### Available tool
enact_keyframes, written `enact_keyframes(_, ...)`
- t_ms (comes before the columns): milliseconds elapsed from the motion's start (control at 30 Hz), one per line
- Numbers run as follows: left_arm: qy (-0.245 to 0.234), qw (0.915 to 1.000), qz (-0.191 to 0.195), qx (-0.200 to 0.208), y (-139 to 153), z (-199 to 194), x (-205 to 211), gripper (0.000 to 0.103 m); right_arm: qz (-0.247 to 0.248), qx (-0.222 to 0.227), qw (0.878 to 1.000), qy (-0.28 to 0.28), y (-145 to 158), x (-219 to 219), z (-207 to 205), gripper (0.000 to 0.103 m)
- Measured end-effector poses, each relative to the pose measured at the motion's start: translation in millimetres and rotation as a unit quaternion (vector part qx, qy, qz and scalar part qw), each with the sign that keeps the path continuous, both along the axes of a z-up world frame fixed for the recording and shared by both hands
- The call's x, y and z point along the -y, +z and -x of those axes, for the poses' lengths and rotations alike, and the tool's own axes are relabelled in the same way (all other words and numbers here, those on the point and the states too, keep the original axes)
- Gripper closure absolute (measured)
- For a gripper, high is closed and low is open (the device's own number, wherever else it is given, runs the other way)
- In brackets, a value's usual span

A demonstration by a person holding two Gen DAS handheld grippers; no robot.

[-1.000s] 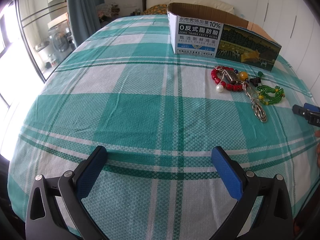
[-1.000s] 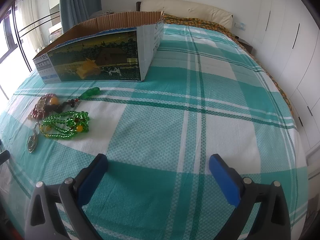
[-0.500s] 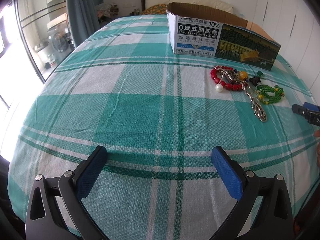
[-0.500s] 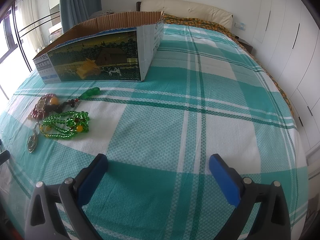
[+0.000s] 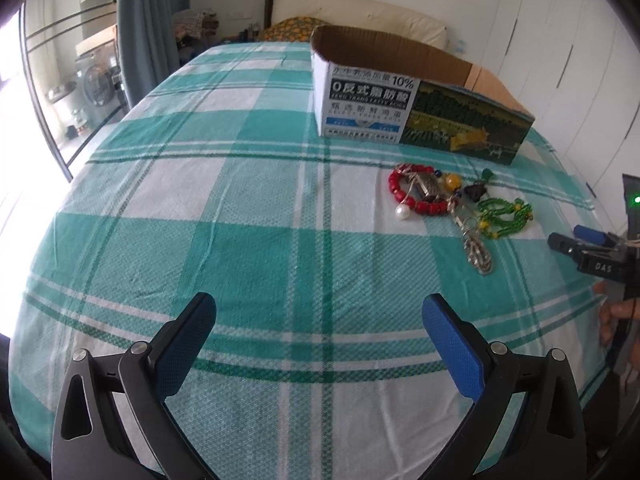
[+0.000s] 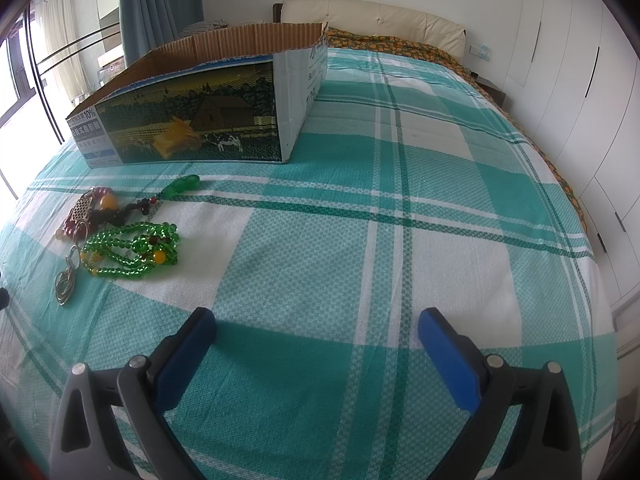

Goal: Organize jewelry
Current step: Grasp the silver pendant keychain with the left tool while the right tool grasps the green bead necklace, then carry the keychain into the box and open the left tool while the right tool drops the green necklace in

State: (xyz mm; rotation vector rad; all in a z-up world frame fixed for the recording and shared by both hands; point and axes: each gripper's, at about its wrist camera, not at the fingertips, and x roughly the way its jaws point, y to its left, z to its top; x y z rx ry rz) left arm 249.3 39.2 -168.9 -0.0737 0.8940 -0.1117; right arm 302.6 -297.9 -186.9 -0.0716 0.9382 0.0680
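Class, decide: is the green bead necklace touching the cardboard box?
Apart. The right wrist view shows a strip of bedspread between the green bead necklace and the cardboard box.

Cardboard box (image 5: 420, 92) floor hidden — contents unseen.

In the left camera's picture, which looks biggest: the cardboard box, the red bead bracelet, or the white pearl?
1. cardboard box, though farthest from the camera
2. red bead bracelet
3. white pearl, lying beside the bracelet
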Motion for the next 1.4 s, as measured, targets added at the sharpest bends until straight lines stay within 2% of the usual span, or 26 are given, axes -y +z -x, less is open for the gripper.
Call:
enact_keyframes(200,-0.05,0.9983,0.007,0.03,19,-31,33,0.004,0.001,0.001,1.0,-0.007,0,-1,1,0.0)
enact_keyframes(300,-0.065,0.9975,0.003,0.028,19,-55,51,0.017,-0.018,0.016,1.0,0.006,6,-7,9,0.0)
enact_keyframes(367,-0.067,0.9972,-0.009,0.03,17,-68,62,0.021,-0.034,0.037,0.999,0.017,12,-12,16,0.0)
enact_keyframes(400,-0.066,0.9973,-0.015,0.028,14,-74,67,0.028,-0.04,0.043,0.998,0.022,15,-14,18,0.0)
enact_keyframes(433,-0.065,0.9974,-0.019,0.023,11,-81,70,0.036,-0.041,0.049,0.998,0.028,17,-17,20,0.0)
enact_keyframes(533,-0.066,0.9975,-0.02,0.014,4,-94,79,0.044,-0.038,0.064,0.996,0.039,23,-26,24,0.005)
enact_keyframes(667,-0.078,0.9967,-0.022,0.003,-4,-103,91,0.047,-0.057,0.06,0.995,0.057,24,-34,21,0.019)
enact_keyframes(767,-0.074,0.9967,-0.034,-0.005,-12,-106,94,0.047,-0.066,0.054,0.994,0.068,23,-40,16,0.023)
enact_keyframes(867,-0.067,0.9973,-0.029,-0.001,-16,-105,94,0.049,-0.069,0.047,0.993,0.083,22,-47,13,0.024)
enact_keyframes(900,-0.068,0.9971,-0.034,0.002,-16,-104,95,0.057,-0.07,0.043,0.993,0.088,21,-50,10,0.024)
enact_keyframes(933,-0.072,0.9968,-0.036,0.004,-15,-102,96,0.071,-0.071,0.038,0.992,0.095,20,-53,7,0.024)
enact_keyframes(1000,-0.074,0.9968,-0.031,0.005,-14,-100,95,0.072,-0.076,0.024,0.99,0.112,17,-59,1,0.024)
enact_keyframes(1133,-0.067,0.9977,0.005,0.01,-9,-95,86,0.072,-0.073,0.007,0.989,0.131,8,-71,-14,0.024)
enact_keyframes(1200,-0.065,0.9974,0.021,0.021,-1,-90,81,0.072,-0.065,0.012,0.989,0.132,8,-75,-20,0.026)
enact_keyframes(1233,-0.066,0.9971,0.026,0.026,4,-87,78,0.072,-0.063,0.015,0.989,0.136,9,-77,-21,0.031)
enact_keyframes(1300,-0.067,0.9966,0.036,0.033,14,-81,72,0.072,-0.049,0.009,0.989,0.142,11,-80,-24,0.081)
enact_keyframes(1400,-0.063,0.9957,0.054,0.042,29,-70,57,0.072,-0.073,-0.005,0.987,0.14,17,-76,-20,0.084)
